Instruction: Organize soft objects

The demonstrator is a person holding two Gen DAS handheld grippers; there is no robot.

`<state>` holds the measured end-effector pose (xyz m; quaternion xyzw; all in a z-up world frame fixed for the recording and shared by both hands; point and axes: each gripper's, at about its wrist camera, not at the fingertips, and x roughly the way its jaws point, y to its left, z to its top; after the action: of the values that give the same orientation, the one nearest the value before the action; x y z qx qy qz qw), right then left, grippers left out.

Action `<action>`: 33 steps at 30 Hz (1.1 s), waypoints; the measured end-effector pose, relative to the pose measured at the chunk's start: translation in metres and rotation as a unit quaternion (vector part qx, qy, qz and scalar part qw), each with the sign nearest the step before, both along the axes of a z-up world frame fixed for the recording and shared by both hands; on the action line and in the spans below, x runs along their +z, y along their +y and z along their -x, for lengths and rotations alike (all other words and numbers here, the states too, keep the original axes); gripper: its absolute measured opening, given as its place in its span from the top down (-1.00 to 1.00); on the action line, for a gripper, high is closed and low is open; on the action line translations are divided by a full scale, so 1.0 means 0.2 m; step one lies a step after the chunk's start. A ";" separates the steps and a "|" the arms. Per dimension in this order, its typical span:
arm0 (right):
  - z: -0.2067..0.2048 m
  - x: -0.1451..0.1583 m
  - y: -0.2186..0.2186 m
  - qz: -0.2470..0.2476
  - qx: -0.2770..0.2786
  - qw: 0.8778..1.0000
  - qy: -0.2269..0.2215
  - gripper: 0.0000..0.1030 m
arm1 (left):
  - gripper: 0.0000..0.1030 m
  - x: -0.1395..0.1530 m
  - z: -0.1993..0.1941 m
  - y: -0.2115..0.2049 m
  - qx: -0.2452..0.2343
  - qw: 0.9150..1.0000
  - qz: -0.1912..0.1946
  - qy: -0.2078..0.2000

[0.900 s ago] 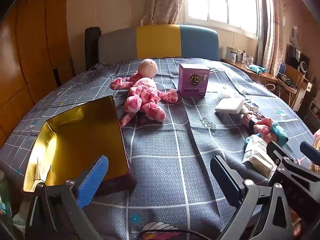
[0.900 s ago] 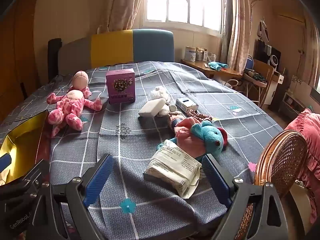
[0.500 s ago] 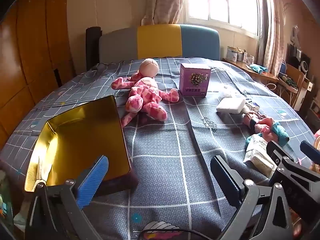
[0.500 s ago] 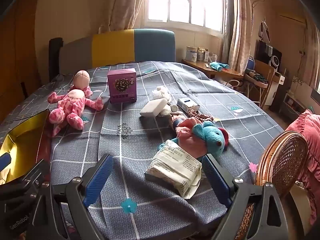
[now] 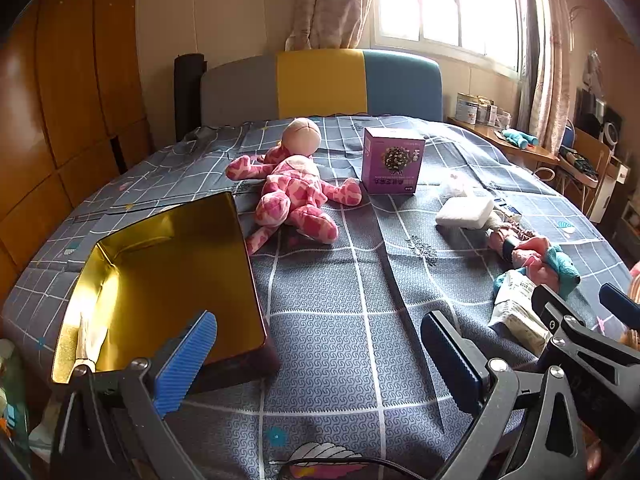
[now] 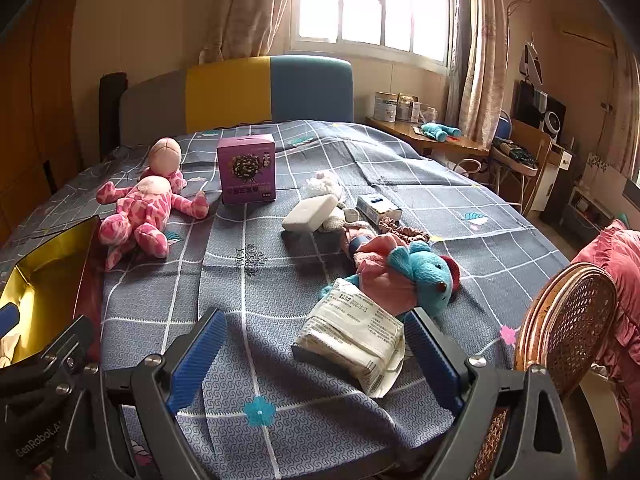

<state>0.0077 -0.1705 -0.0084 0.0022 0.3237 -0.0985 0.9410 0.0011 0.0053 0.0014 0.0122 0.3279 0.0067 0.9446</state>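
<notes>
A pink spotted plush doll point(image 5: 296, 196) point(image 6: 146, 210) lies on the grey checked bedspread beyond an open gold-lined tin box point(image 5: 160, 280) point(image 6: 44, 280). A blue plush elephant in pink clothes point(image 6: 408, 272) point(image 5: 540, 258) lies to the right, with a white plastic pack point(image 6: 352, 336) point(image 5: 516, 308) in front of it. A small white plush point(image 6: 326, 186) sits behind a white pad point(image 6: 310, 214) point(image 5: 464, 213). My left gripper point(image 5: 320, 350) stands open over the bedspread beside the tin, nothing between its fingers. My right gripper point(image 6: 316, 354) is open, the white pack lying just beyond its right finger.
A purple carton point(image 5: 392, 166) point(image 6: 248, 174) stands mid-bed and a small blue-white box point(image 6: 378, 210) lies by a scrunchie point(image 6: 404, 232). A wicker chair back point(image 6: 568, 320) stands at the bed's right edge. A headboard point(image 5: 320, 84), desk point(image 6: 432, 140) and wooden wardrobe point(image 5: 60, 100) surround the bed.
Both views have shifted very slightly; the objects sit a touch further right in the frames. Nothing on the bed has moved and both grippers stay open.
</notes>
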 end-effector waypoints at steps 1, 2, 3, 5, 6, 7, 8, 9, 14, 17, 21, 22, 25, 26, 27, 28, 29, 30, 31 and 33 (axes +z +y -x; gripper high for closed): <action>0.00 0.00 0.00 0.000 0.001 1.000 0.000 -0.79 | -0.99 0.00 0.00 0.00 0.000 1.000 0.000 0.000; 0.00 0.00 0.00 0.000 0.001 1.000 0.000 -0.79 | -0.99 0.00 0.00 0.00 0.000 1.000 0.001 0.001; 0.00 0.00 0.00 0.001 0.001 1.000 0.000 -0.79 | -0.99 0.00 0.00 0.01 0.000 1.000 0.001 0.001; 0.00 0.00 0.00 0.000 0.001 1.000 0.000 -0.79 | -0.99 0.00 0.00 0.01 0.000 1.000 0.001 0.001; 0.00 0.00 0.01 0.000 0.001 1.000 0.000 -0.79 | -0.99 0.00 0.00 0.00 0.000 1.000 0.001 0.001; 0.00 0.00 0.01 0.000 0.002 1.000 0.001 -0.79 | -0.99 0.00 0.00 0.01 0.000 1.000 0.001 0.001; 0.00 0.00 0.01 -0.001 0.002 1.000 0.001 -0.79 | -0.99 0.00 0.00 0.01 0.000 1.000 0.001 0.001; 0.00 -0.01 0.01 -0.001 0.002 1.000 0.001 -0.79 | -0.99 0.00 0.00 0.01 0.000 1.000 0.000 0.001; 0.00 -0.01 0.01 0.000 0.003 1.000 0.002 -0.79 | -0.99 -0.01 0.00 0.01 0.001 1.000 0.001 0.002; 0.00 -0.01 0.01 0.000 0.004 1.000 0.002 -0.79 | -0.99 -0.01 0.00 0.01 0.003 1.000 0.002 0.004; 0.00 -0.02 0.01 -0.001 0.004 1.000 0.004 -0.79 | -0.99 -0.02 0.00 0.01 0.003 1.000 0.002 0.005; 0.00 -0.02 0.01 -0.001 0.004 1.000 0.004 -0.79 | -0.99 -0.02 0.00 0.02 0.003 1.000 0.003 0.005; 0.00 -0.02 0.01 -0.002 0.004 1.000 0.004 -0.79 | -0.99 -0.02 0.00 0.01 0.004 1.000 0.002 0.006; 0.00 -0.02 0.01 -0.002 0.004 1.000 0.004 -0.79 | -0.99 -0.02 0.00 0.01 0.004 1.000 0.002 0.007; 0.00 -0.02 0.01 -0.002 0.004 1.000 0.004 -0.79 | -0.99 -0.02 0.00 0.01 0.004 1.000 0.002 0.007; 0.00 -0.02 0.01 -0.002 0.004 1.000 0.004 -0.79 | -0.99 -0.02 -0.01 0.01 0.004 1.000 0.002 0.008; 0.00 -0.02 0.01 -0.002 0.004 1.000 0.005 -0.79 | -0.99 -0.02 -0.01 0.01 0.004 1.000 0.002 0.008; 0.00 -0.02 0.01 -0.002 0.004 1.000 0.004 -0.79 | -0.99 -0.02 -0.01 0.01 0.004 1.000 0.002 0.008; 0.00 -0.02 0.01 -0.002 0.004 1.000 0.005 -0.79 | -0.99 -0.02 -0.01 0.01 0.004 1.000 0.002 0.008; 0.00 -0.02 0.01 -0.002 0.004 1.000 0.005 -0.79 | -0.99 -0.02 -0.01 0.01 0.004 1.000 0.002 0.008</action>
<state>0.0078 -0.1684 -0.0116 0.0022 0.3284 -0.0938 0.9399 0.0024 0.0081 -0.0024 0.0089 0.3357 0.0095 0.9419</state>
